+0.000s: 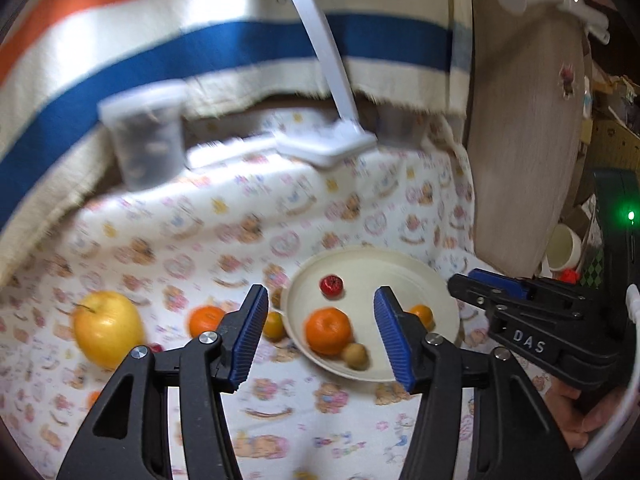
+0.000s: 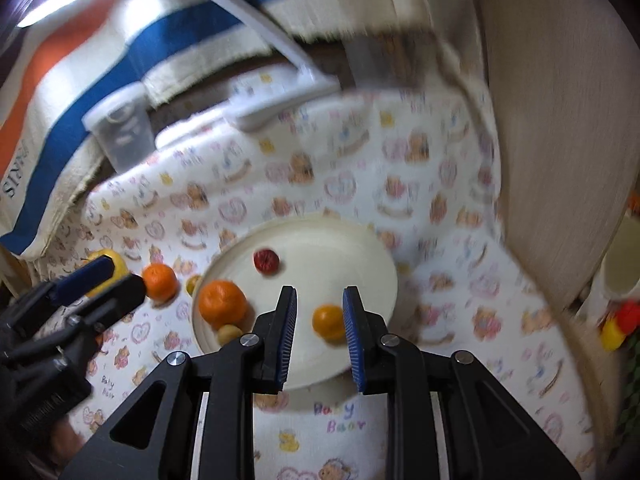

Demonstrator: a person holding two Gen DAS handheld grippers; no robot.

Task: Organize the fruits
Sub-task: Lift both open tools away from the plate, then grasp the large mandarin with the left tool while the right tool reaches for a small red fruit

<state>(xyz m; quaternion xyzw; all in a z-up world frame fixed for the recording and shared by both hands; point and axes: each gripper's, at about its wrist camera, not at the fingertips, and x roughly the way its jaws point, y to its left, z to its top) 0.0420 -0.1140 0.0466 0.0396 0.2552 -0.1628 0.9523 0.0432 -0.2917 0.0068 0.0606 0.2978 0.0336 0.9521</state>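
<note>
A cream plate (image 1: 400,268) (image 2: 360,252) on the patterned cloth holds a large orange (image 1: 328,330) (image 2: 222,304), a small red fruit (image 1: 331,285) (image 2: 266,260), a small tan fruit (image 1: 355,355) (image 2: 228,333) and a small orange (image 1: 422,314) (image 2: 328,322). On the cloth left of the plate lie a yellow apple (image 1: 107,327) (image 2: 114,260), an orange (image 1: 206,320) (image 2: 160,281) and a small yellow-orange fruit (image 1: 274,325) (image 2: 195,283). My left gripper (image 1: 322,340) is open and empty above the plate's near left side. My right gripper (image 2: 320,336) is open above the plate, the small orange showing between its fingers.
A clear plastic cup (image 1: 144,140) and a white lamp base (image 1: 328,146) stand at the back. A striped towel (image 1: 200,52) hangs behind. A wooden panel (image 1: 524,152) rises on the right, with a cup (image 1: 562,246) beyond it.
</note>
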